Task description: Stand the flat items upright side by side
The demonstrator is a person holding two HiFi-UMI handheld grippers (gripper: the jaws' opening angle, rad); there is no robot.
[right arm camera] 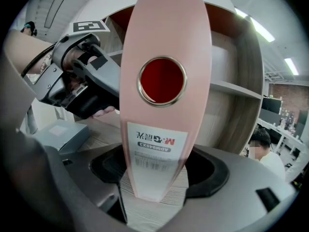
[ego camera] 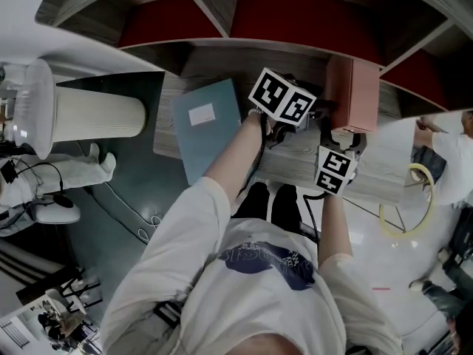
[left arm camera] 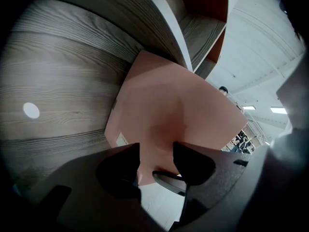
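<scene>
A pink binder stands upright on the wooden shelf board, its spine with a round hole and a white label facing me. My right gripper is shut on the lower spine, one jaw at each side. From the left, my left gripper reaches the binder's broad side. Its jaws stand open, with the binder's lower edge between them. A blue-grey folder lies flat on the board to the left, also visible in the right gripper view.
Behind the board are shelf compartments with red backs and wooden dividers. A white cylinder lies on the floor at the left. At the right is a yellow hoop, with people standing near it.
</scene>
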